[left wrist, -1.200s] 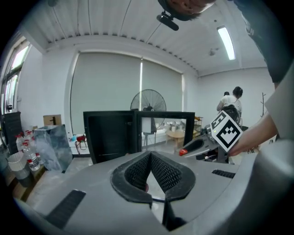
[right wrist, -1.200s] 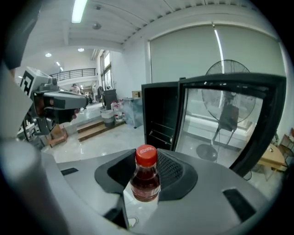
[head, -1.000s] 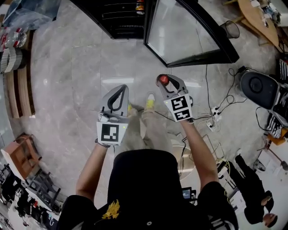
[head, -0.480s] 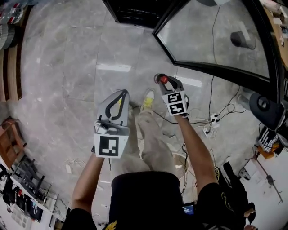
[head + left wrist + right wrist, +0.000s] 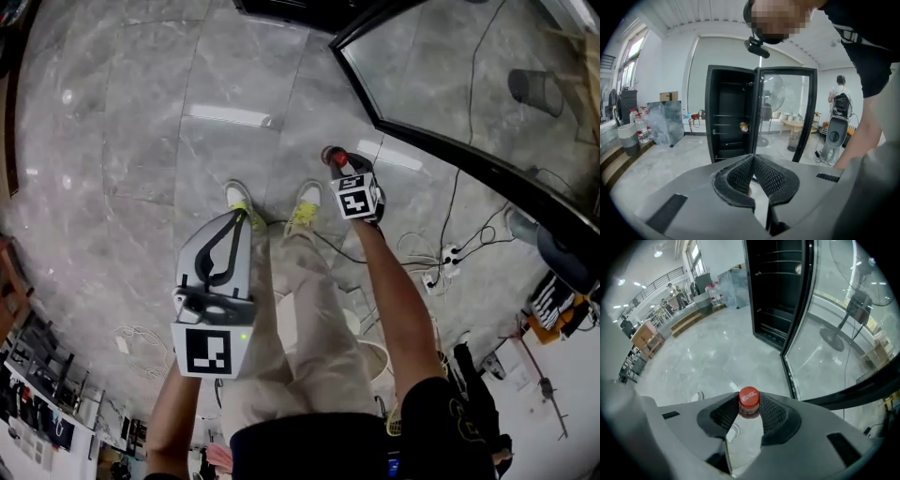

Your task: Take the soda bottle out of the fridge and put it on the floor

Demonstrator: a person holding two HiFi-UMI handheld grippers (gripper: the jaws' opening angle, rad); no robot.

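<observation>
Plainly, the right gripper [image 5: 334, 157] was clamped on the soda bottle [image 5: 749, 399], its pads pressed to either side of the neck just under the red cap. The bottle was out of the fridge [image 5: 731, 117], low over the grey floor [image 5: 141, 141], just ahead of the person's right shoe [image 5: 305, 202] and near the lower edge of the open glass door [image 5: 785, 108]. Whether its base touched the floor could not be told. The left gripper [image 5: 753, 157] pointed toward the fridge with its jaws closed together on nothing, held apart from the bottle above the left shoe [image 5: 236, 197]
</observation>
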